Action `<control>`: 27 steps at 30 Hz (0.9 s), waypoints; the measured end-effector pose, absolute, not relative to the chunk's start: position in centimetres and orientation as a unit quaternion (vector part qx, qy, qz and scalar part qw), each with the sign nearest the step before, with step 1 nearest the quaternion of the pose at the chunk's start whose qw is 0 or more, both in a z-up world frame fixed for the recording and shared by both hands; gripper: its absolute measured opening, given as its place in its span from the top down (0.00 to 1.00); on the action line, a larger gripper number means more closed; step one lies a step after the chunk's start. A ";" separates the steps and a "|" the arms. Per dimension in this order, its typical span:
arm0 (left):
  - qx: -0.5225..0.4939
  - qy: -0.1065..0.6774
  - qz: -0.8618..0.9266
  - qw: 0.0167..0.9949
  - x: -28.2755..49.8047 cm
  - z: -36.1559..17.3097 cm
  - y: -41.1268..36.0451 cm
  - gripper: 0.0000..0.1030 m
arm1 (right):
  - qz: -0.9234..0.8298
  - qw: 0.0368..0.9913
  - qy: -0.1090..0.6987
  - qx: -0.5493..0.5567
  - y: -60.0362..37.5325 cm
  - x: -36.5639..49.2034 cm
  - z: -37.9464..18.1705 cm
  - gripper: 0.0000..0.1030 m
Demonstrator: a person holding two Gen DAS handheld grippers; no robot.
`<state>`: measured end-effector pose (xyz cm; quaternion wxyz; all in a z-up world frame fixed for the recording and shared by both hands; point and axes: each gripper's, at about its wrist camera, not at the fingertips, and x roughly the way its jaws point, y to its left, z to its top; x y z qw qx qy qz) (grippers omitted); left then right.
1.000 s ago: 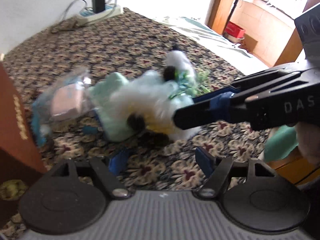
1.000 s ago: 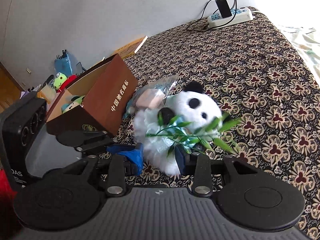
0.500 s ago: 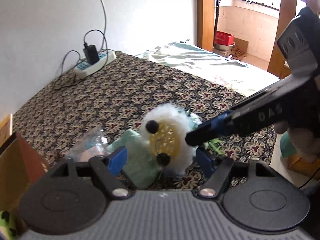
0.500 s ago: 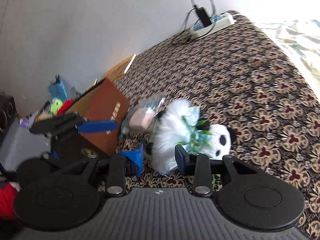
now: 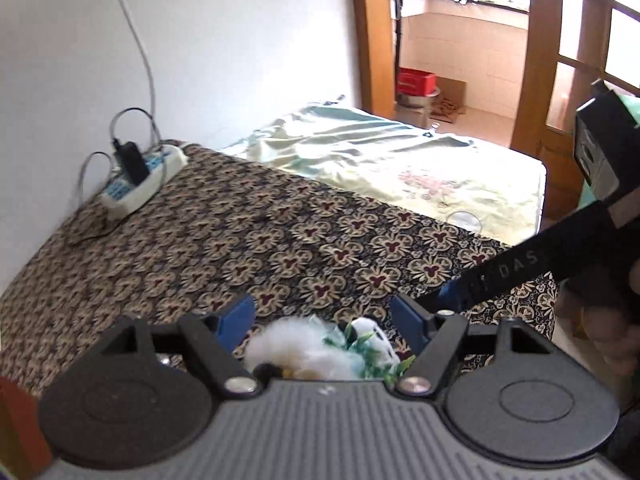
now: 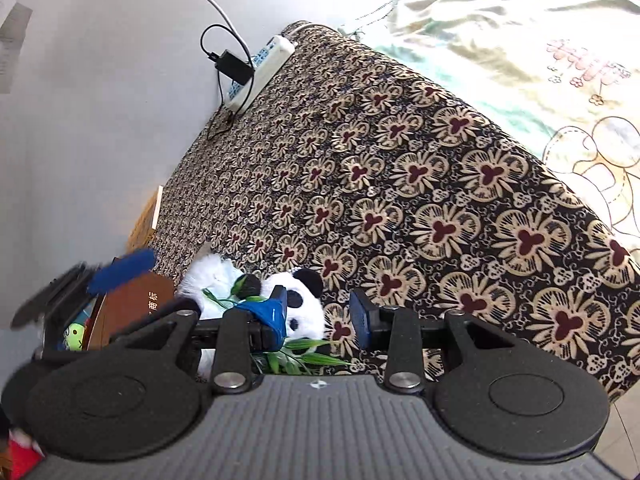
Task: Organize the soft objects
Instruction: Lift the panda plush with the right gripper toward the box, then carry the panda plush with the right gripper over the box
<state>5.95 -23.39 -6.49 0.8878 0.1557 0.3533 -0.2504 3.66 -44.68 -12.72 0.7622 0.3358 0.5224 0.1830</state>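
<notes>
Left gripper (image 5: 322, 318) has fingers spread wide, holding nothing; panda plush (image 5: 316, 350) sits low between them, near the camera body. Right gripper (image 6: 320, 314) is also parted, nothing clamped; the panda lies on the patterned bedspread (image 6: 420, 184) by its left finger, beside the brown box (image 6: 136, 304). Power strip (image 6: 260, 68) by wall.

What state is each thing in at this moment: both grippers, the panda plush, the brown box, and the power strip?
Left gripper: open, nothing between its fingers.
Right gripper: open, panda at its left finger, not clamped.
Panda plush: lying on the patterned bedspread, against the brown box, leaves attached.
Brown box: open-topped, a green toy inside.
Power strip: on the bedspread by the wall, black charger plugged in.
</notes>
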 end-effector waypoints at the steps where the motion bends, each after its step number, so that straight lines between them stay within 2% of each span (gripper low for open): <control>1: 0.157 0.361 -0.256 0.883 6.5 -7.0 -23.7 0.28 | 0.181 0.763 0.522 0.337 -44.8 3.6 -12.8 0.82; 3: 0.156 0.384 -0.266 0.871 7.3 -8.4 -24.1 0.32 | 0.178 0.763 0.520 0.340 -45.2 3.7 -12.9 0.82; 5: 0.153 0.412 -0.268 0.857 7.8 -9.9 -24.0 0.47 | 0.175 0.763 0.519 0.342 -45.5 3.7 -12.9 0.82; 11: 0.104 0.431 -0.260 0.858 6.7 -10.8 -21.5 0.51 | 0.176 0.758 0.527 0.340 -45.7 3.7 -13.5 0.82; 16: 0.061 0.427 -0.245 0.868 4.5 -10.1 -19.3 0.51 | 0.216 0.731 0.545 0.349 -44.6 4.1 -14.0 0.81; 21: 0.018 0.428 -0.218 0.877 2.5 -9.9 -16.8 0.45 | 0.251 0.705 0.562 0.353 -42.8 4.2 -14.4 0.81; 27: -0.035 0.423 -0.174 0.889 1.4 -9.4 -13.3 0.40 | 0.306 0.698 0.546 0.348 -40.8 4.3 -12.9 0.81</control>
